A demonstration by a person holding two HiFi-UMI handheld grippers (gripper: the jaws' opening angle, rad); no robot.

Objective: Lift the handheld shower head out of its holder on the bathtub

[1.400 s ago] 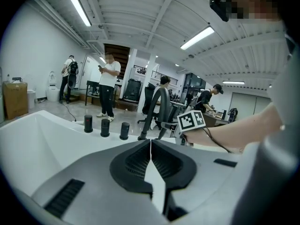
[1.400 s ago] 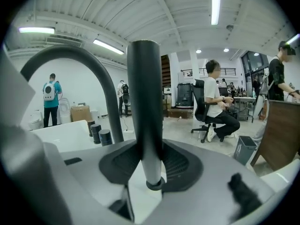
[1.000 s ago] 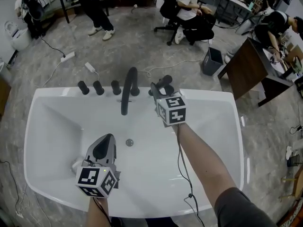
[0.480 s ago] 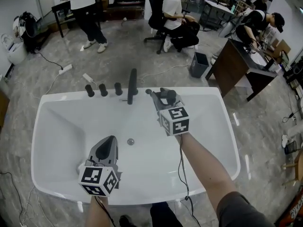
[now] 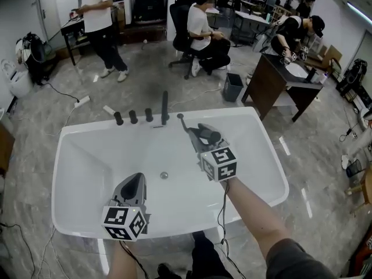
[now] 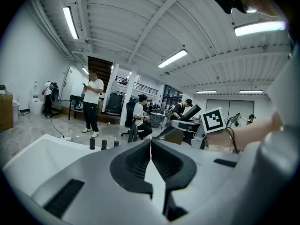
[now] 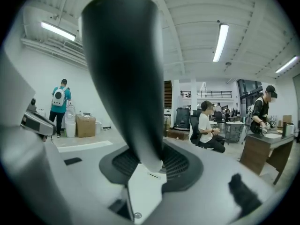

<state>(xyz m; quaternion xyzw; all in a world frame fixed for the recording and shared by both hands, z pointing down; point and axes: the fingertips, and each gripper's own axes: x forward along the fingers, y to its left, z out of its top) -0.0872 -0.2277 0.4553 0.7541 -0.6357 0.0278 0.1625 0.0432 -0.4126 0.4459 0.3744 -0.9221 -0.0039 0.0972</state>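
The right tongs (image 5: 200, 139) are clamped on the dark shower head (image 7: 124, 69), held just right of the faucet (image 5: 165, 106) above the bathtub (image 5: 75, 156). The grip sits low on a smooth, tapering handle, so it could slip or swing into the faucet. The left tongs (image 5: 135, 186) are pressed together and empty, on the near side of the faucet, and I cannot make out the holder or any hose.

Overhead on bathtub (image 5: 87, 167) — gripper views level
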